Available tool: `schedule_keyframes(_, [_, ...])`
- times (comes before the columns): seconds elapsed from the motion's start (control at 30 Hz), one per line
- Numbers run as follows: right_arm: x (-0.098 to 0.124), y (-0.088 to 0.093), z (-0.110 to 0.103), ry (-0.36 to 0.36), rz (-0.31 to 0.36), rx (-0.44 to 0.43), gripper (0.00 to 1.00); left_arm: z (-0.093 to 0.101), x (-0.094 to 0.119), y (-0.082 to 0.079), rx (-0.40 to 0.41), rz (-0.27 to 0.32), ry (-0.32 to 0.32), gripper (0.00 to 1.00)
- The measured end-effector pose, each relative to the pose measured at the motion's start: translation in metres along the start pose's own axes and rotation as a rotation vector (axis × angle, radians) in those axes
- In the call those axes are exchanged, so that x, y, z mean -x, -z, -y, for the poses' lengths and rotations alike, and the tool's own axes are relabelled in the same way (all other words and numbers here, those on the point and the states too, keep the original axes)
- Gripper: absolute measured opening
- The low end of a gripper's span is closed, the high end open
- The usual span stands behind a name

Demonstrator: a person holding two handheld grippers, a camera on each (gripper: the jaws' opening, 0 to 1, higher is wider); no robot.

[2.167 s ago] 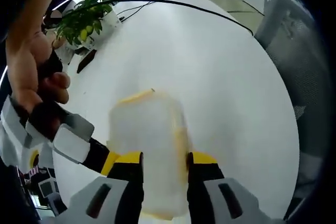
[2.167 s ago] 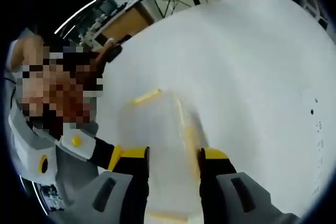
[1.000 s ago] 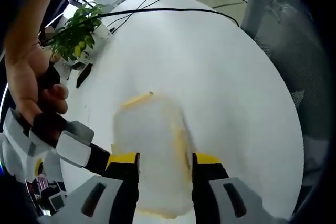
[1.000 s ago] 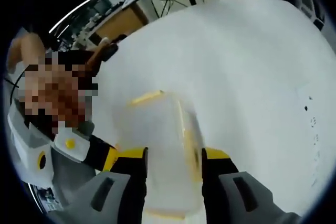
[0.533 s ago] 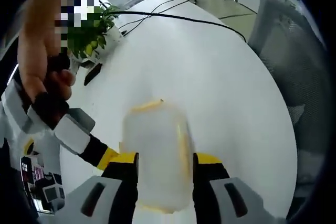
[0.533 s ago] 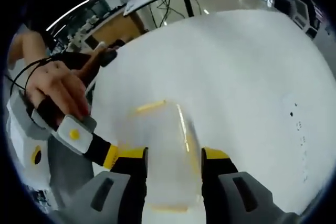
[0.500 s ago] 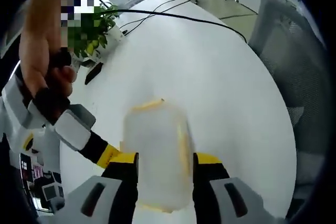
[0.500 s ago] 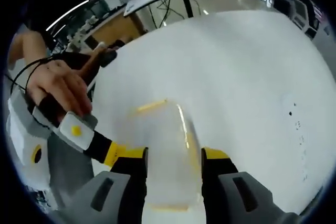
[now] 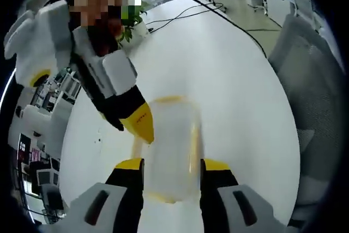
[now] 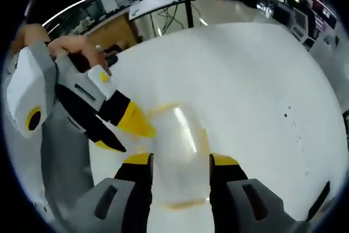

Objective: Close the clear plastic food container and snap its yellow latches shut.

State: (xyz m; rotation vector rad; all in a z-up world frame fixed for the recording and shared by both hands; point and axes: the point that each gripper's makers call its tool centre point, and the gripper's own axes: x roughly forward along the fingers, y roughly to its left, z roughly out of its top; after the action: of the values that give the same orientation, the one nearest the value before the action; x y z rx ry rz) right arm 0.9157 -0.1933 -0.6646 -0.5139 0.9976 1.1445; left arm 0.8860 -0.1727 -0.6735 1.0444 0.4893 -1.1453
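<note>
container (image 9: 170,151) lies lengthwise between left claw (image 9: 171,168) jaws.

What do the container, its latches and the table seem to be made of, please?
Container: clear, slightly frosted plastic; the table shows through it. Latches: opaque yellow, probably plastic. Table: smooth matt white top, perhaps laminate; I cannot tell for sure.
</note>
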Motion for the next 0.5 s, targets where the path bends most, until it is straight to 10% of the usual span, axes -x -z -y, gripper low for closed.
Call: schedule_keyframes(0.5, [0.009,0.026,-0.001,0.164,0.209,-0.173,0.39,-0.009,0.007,0.036,0.342,0.020,-0.066,0.35])
